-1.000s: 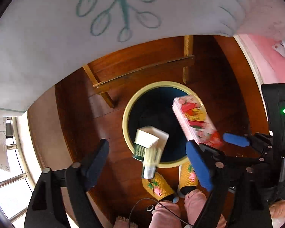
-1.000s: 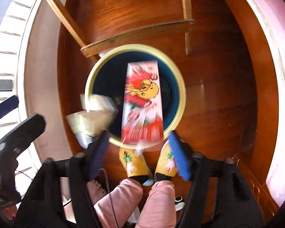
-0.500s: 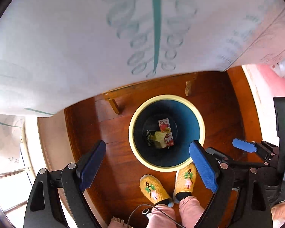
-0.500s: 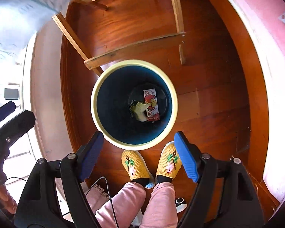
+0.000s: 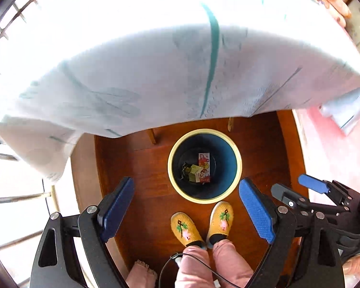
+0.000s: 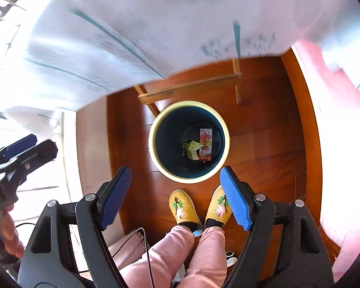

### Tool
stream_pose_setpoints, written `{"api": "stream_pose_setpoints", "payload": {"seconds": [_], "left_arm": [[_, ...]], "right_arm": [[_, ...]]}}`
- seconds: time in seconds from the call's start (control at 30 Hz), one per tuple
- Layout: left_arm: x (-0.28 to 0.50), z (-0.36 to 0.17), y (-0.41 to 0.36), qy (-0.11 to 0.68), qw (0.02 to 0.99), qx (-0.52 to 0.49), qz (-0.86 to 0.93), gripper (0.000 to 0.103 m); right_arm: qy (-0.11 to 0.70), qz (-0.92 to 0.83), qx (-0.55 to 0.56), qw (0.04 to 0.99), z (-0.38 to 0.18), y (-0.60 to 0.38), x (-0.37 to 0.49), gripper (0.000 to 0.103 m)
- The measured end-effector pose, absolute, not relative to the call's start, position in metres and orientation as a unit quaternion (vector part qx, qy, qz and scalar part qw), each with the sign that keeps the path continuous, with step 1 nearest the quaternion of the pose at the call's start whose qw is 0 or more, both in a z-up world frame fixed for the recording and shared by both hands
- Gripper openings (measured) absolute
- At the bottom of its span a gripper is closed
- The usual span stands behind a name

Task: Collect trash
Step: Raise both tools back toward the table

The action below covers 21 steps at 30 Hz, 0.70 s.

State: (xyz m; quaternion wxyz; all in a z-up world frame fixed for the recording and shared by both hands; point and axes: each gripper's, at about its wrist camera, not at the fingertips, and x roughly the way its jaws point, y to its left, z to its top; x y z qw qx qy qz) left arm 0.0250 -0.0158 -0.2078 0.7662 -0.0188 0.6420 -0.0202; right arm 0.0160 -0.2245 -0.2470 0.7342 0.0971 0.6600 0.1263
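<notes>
Down in the bin (image 5: pixel 237 165), on its dark bottom, lie the two pieces of trash. The red carton (image 5: pixel 204 167) lies flat with its long axis running from the slippers' side toward the table, its red end nearest the slippers. The pale wrapper (image 5: pixel 192 170) is crumpled against the carton's left side, touching it, with no clear long axis. Print and cartoon figures show on the carton, but no writing is legible in either view.

Both grippers hang above the bin with jaws spread wide and nothing between them: the left gripper (image 5: pixel 187 212) frames the bin and the yellow slippers (image 5: pixel 186 225), the right gripper (image 6: pixel 174 195) likewise.

The left view shows the right gripper at its right edge, and the white cloth (image 5: pixel 156 67) with teal lines covering the table, blurred. The right view shows what the left hides: the table's wooden crossbar (image 6: pixel 189 86) just beyond the bin (image 6: pixel 153 144), plus the left gripper and a hand (image 6: pixel 9 230) at its left edge. The carton (image 6: pixel 206 145) and wrapper (image 6: pixel 192 147) show there too, lying the same way. Pink trousers (image 6: pixel 180 252) fill the lower middle.
</notes>
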Motion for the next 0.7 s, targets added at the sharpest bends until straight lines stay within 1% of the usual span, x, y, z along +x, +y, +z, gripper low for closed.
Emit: {"api": "stream_pose_setpoints", "payload": {"seconds": [0.03,0.17,0.37,0.7], "left_arm": [[0.023,-0.198,-0.013,0.642,0.766,-0.025,-0.019,0.089],[0.015,-0.159,-0.004,0.634,0.771,-0.047,-0.012,0.081],[0.006,-0.086,0.012,0.604,0.794,-0.065,0.018,0.080],[0.015,0.057,0.039,0.503,0.859,-0.066,0.065,0.080]], "right_arm": [[0.656,0.135,0.096,0.736,-0.235,-0.224,0.016,0.074],[0.636,0.171,0.086,0.748,-0.192,-0.222,0.017,0.075],[0.591,0.230,0.061,0.771,-0.121,-0.207,0.022,0.075],[0.488,0.319,0.017,0.812,0.002,-0.170,0.050,0.075]]}}
